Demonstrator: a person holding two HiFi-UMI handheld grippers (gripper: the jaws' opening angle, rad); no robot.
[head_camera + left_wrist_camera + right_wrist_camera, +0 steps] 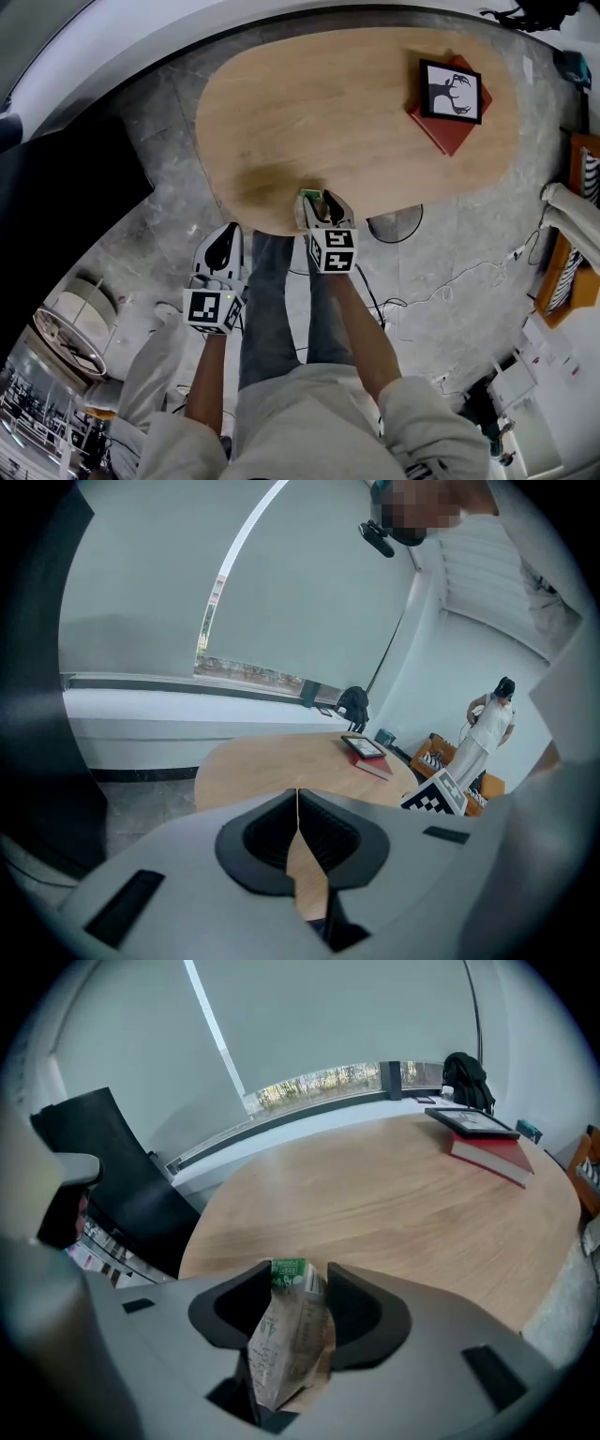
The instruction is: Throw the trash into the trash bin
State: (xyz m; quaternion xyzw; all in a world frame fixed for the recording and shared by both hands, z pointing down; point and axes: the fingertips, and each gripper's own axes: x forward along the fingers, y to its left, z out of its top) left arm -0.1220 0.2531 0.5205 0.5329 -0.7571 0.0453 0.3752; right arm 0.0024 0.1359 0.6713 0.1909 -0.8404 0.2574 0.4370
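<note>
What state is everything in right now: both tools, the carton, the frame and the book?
Left tool: shut, empty.
Right tool: shut on the carton.
Carton: squashed, gripped at the near edge of the table.
Picture frame: lying flat on the red book.
Red book: closed, flat on the table.

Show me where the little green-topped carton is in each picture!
Head view: carton at the wooden table's near edge, in the right gripper.
Left gripper view: not in it.
Right gripper view: carton bottom middle, between the jaws.
Shared landmark: the red book.
</note>
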